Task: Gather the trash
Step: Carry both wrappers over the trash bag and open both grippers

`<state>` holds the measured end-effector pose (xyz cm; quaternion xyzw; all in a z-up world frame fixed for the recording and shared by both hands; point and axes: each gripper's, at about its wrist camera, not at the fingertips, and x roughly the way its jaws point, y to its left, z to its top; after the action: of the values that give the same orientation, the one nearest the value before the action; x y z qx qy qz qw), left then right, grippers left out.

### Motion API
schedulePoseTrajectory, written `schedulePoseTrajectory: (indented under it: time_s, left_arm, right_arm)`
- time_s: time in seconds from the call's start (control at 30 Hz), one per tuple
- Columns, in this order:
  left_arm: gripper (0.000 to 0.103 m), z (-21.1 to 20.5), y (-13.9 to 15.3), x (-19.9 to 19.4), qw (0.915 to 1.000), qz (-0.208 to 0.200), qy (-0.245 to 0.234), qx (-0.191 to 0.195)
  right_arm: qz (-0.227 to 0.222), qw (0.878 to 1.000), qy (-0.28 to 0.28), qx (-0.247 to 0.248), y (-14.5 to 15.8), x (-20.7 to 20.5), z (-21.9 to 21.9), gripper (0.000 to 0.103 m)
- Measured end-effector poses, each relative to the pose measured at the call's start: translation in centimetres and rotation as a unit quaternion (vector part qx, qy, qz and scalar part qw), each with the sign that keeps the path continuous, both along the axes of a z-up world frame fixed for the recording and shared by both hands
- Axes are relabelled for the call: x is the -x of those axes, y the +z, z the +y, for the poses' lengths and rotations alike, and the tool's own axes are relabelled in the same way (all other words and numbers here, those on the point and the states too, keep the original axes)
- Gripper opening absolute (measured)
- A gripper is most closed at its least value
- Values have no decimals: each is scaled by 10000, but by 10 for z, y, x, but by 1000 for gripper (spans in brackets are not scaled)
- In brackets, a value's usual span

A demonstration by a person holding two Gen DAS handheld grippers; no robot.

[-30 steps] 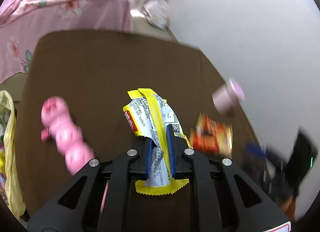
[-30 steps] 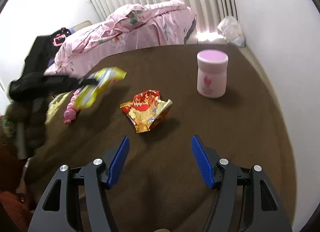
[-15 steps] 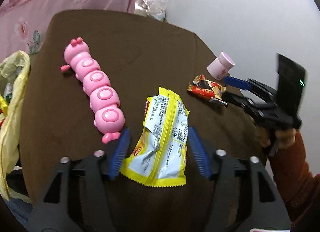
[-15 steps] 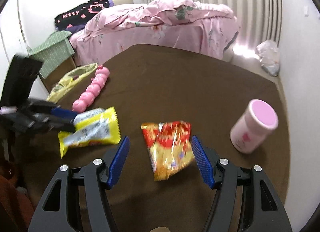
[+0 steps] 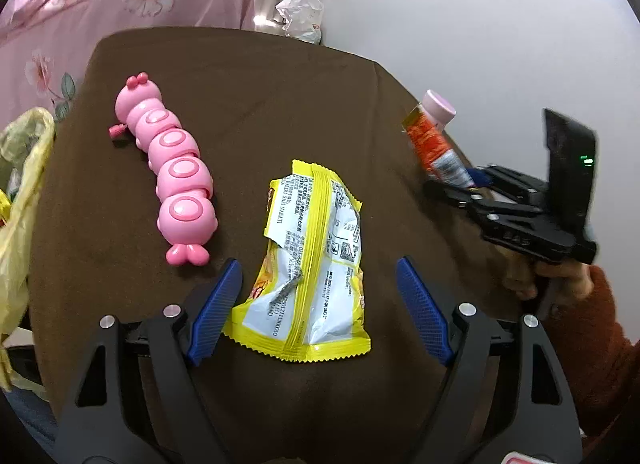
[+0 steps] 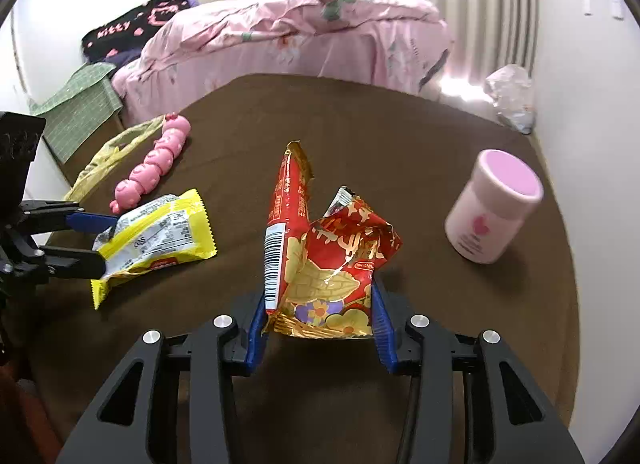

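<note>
Right hand-held gripper (image 6: 318,328) is clamped on the crumpled red and gold foil snack wrapper (image 6: 328,260), which is pinched low at its bottom edge between the two blue pads, with the rest of it standing up and flopping open above the jaws. Over on the other side, the left hand-held gripper (image 5: 318,310) is spread wide, with the flat yellow and white plastic snack wrapper (image 5: 312,264) lying on the brown cloth-covered surface (image 5: 260,84) between its fingers, apparently not gripped. Both wrappers can be expected to weigh next to nothing and to be thin, crinkly and a bit slick, so no real squeeze should be needed, but a shallow pinch could probably be slipped out of. The yellow one is lying flat, so it would likely be best taken by its near crimped edge or scrunched at the middle where it's already creased. Nothing fragile here, crushing is fine. A pink plastic caterpillar toy (image 5: 168,168) is sitting just beside the yellow wrapper, and a pink-lidded round plastic jar (image 6: 494,212) is standing well apart from the red one; neither looks like trash. A yellow plastic bag (image 5: 24,200) is seen hanging at the surface's left edge, presumably where the trash is meant to go.
</note>
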<state>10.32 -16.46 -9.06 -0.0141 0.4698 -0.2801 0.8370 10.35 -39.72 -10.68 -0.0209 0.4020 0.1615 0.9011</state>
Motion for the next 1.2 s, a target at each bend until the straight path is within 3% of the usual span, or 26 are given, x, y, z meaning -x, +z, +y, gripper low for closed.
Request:
schedulePoseTrajectory:
  time_s: [0.13, 0.2, 0.27, 0.37, 0.5, 0.83, 0.97, 1.2]
  left_arm:
    - [75, -11, -1, 4, 9983, -216, 49, -539]
    - [69, -14, -4, 4, 9972, -243, 120, -703]
    - [51, -15, -5, 7, 9953, -345, 139, -898]
    - [37, -11, -1, 9, 9971, -287, 82, -696]
    - [28, -3, 4, 11, 9979, -326, 135, -540]
    - [26, 40, 46, 24, 9948, -891, 482, 91]
    - [26, 91, 64, 20, 9867, -1128, 1148, 242]
    - [28, 195, 84, 22, 9533, -1578, 2574, 20]
  right_arm:
    - [-77, 9999, -55, -83, 5, 16, 1, 41]
    - [-83, 9999, -85, -72, 5, 21, 2, 41]
    - [-66, 9999, -108, -54, 6, 24, 2, 41]
    - [-78, 9999, -118, -65, 9, 29, 2, 41]
    - [-155, 9998, -137, 30, 16, 33, 6, 41]
    - [-489, 9987, -66, -135, 55, 33, 25, 41]
    - [-711, 9972, 129, -204, 76, 25, 52, 41]
    - [-1057, 9889, 1042, -105, 106, 0, 140, 41]
